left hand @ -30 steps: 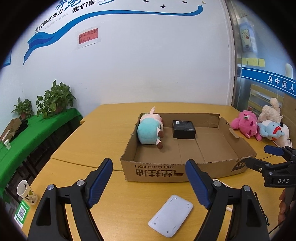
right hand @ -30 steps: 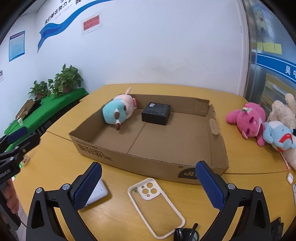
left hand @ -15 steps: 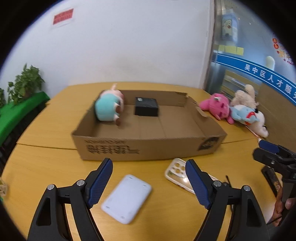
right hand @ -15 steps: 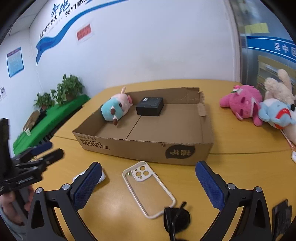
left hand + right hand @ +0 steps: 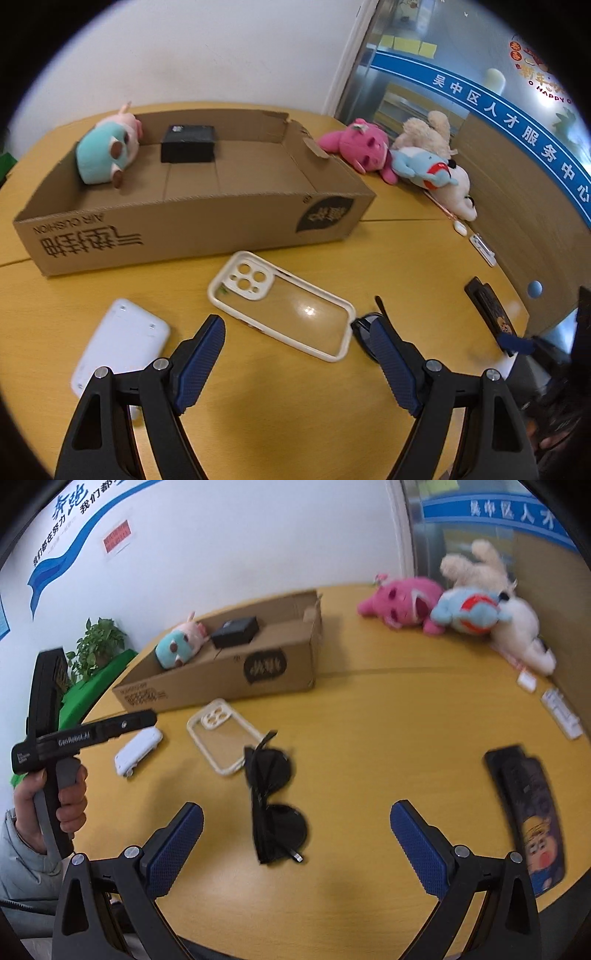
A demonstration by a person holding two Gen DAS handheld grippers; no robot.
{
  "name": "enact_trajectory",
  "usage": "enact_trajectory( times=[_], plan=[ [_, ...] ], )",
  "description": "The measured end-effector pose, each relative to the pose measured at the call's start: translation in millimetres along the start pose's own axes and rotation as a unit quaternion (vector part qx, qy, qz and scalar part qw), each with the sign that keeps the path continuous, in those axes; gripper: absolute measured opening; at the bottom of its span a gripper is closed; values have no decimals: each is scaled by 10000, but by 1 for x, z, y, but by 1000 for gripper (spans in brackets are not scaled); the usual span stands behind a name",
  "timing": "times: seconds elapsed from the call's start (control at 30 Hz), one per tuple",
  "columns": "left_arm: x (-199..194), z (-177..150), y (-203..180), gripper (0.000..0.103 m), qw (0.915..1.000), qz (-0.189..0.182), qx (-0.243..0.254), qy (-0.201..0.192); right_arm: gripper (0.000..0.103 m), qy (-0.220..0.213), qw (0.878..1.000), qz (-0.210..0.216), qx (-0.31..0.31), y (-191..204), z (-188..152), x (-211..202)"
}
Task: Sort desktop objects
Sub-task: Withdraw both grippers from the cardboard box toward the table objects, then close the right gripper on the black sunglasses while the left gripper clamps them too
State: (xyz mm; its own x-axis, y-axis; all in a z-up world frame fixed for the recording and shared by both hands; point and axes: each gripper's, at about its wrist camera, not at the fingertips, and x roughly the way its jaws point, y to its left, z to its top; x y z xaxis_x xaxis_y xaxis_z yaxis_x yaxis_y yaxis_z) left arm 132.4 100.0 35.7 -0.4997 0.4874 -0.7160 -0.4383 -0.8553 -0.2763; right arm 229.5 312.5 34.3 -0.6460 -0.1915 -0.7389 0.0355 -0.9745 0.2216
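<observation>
In the left wrist view, the left tongs filled the bottom of the frame with their blue pads spread wide apart and nothing between them, hanging above the yellow table. Just above the tongs, at the centre of the frame, a clear phone case with a cream rim lay flat on the table, and a white power bank lay at lower left, partly hidden behind the left arm of the tongs. A cardboard box stretched across the upper left, holding a teal and pink plush toy at its far left end and a small black box beside it. A pink plush, a blue plush and a white plush lay together at upper right. In the right wrist view, the right tongs also stood open and empty at the bottom of the frame, with black sunglasses lying folded on the table in the gap between their pads, untouched. A dark phone case with a cartoon print lay at right. At left, a hand gripped the handle of the other tool.
</observation>
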Motion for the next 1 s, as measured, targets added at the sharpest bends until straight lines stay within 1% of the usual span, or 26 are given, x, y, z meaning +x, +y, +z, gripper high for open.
enact_trajectory(
  times=[0.03, 0.13, 0.2, 0.27, 0.33, 0.37, 0.43, 0.53, 0.57, 0.6, 0.63, 0.67, 0.7, 0.73, 0.77, 0.8, 0.9, 0.93, 1.0],
  plan=[
    [3, -2, -1, 81, 10000, -25, -18, 43, 103, 104, 9999, 95, -36, 4, -4, 10],
    [10, -8, -3, 81, 9998, -100, -94, 157, 103, 424, 9987, 31, -280, 20, -10, 45],
    [19, -13, -4, 81, 9991, -166, -161, 349, 103, 689, 9966, 35, -446, 27, -16, 72],
    [29, -15, -4, 81, 9982, -213, -187, 528, 103, 864, 9948, -20, -546, 29, -20, 90],
    [40, -17, -8, 81, 9970, -360, -174, 661, 102, 929, 9935, -129, -648, 31, -24, 98],
    [44, -18, -11, 81, 9965, -421, -185, 703, 100, 894, 9928, -229, -761, 32, -24, 99],
    [56, -19, -17, 81, 9944, -609, -227, 837, 95, 902, 9911, -274, -941, 35, -26, 98],
    [75, -20, -26, 79, 9897, -897, -249, 1090, 85, 813, 9904, -418, -1036, 37, -29, 96],
    [80, -21, -29, 79, 9885, -946, -240, 1155, 74, 768, 9907, -416, -1048, 38, -30, 94],
    [85, -22, -32, 79, 9873, -985, -226, 1225, 60, 705, 9912, -409, -1043, 39, -30, 92],
    [91, -24, -36, 79, 9861, -1012, -210, 1298, 55, 638, 9922, -415, -990, 38, -30, 89],
    [95, -25, -39, 78, 9849, -1042, -191, 1366, 54, 602, 9932, -398, -915, 37, -29, 88],
    [95, -26, -43, 78, 9860, -1060, -131, 1285, 54, 562, 9950, -302, -765, 33, -29, 86],
    [96, -27, -45, 78, 9856, -1080, -92, 1300, 54, 541, 9959, -242, -690, 31, -28, 86],
    [96, -27, -47, 75, 9849, -1143, -68, 1299, 54, 534, 9964, -183, -625, 29, -26, 87],
    [97, -27, -47, 67, 9828, -1271, -121, 1335, 54, 532, 9970, -116, -553, 27, -24, 87],
    [100, -29, -42, 51, 9749, -1640, -391, 1453, 54, 524, 9980, 125, -318, 23, -21, 88],
    [101, -30, -42, 51, 9736, -1665, -404, 1507, 54, 506, 9981, 226, -253, 23, -21, 87],
    [98, -33, -40, 47, 9748, -1621, -443, 1468, 54, 480, 9978, 443, -145, 24, -21, 88]
  ],
)
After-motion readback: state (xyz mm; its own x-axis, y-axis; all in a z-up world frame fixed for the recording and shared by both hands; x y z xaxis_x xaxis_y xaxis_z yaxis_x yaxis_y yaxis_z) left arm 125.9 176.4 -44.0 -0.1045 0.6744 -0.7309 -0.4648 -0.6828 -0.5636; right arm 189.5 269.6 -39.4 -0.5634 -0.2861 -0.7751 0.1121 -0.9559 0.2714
